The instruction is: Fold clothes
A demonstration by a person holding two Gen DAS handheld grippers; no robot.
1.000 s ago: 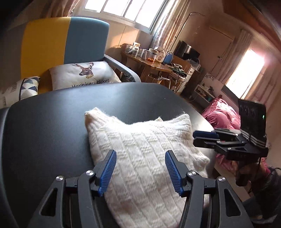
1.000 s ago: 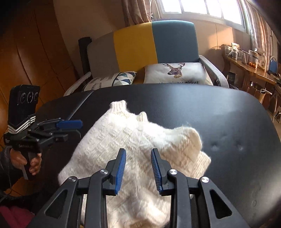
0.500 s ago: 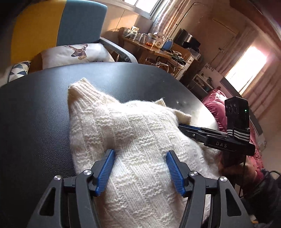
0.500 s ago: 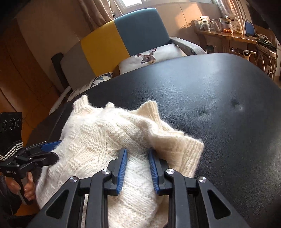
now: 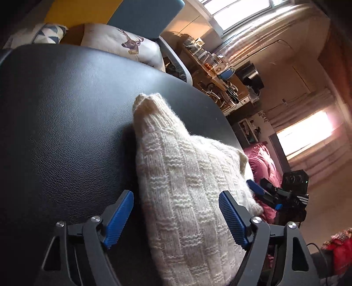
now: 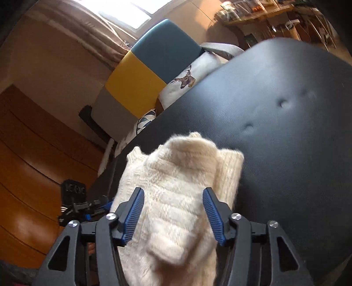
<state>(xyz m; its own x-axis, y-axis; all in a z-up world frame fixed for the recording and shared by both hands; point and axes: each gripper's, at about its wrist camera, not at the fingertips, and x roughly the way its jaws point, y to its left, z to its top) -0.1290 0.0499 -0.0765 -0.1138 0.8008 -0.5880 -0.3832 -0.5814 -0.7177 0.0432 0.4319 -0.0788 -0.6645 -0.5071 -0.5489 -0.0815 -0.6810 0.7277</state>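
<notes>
A cream knitted sweater [image 5: 187, 176] lies bunched on the black leather tabletop [image 5: 66, 132]. One pointed end of it reaches toward the far edge. My left gripper [image 5: 176, 217] is open, and its blue pads straddle the near part of the knit without closing on it. In the right wrist view the sweater [image 6: 176, 173] is folded over itself, with a thick doubled edge on its right side. My right gripper [image 6: 172, 215] is open wide around it. Each gripper also shows in the other's view: the right gripper [image 5: 261, 193] past the sweater's right edge, the left gripper [image 6: 96, 205] at its left edge.
A sofa [image 5: 143, 17] with a yellow and blue back stands behind the table and holds a deer cushion [image 5: 123, 41]. A cluttered wooden desk [image 5: 209, 63] is at the back right. Pink bedding [image 5: 264, 162] lies beyond the table's right edge. Bare tabletop [image 6: 286, 154] extends right of the sweater.
My right gripper's jaws went from nearly closed to wide open. Both grippers have tilted and moved in low over the sweater, which is now more bunched and narrower.
</notes>
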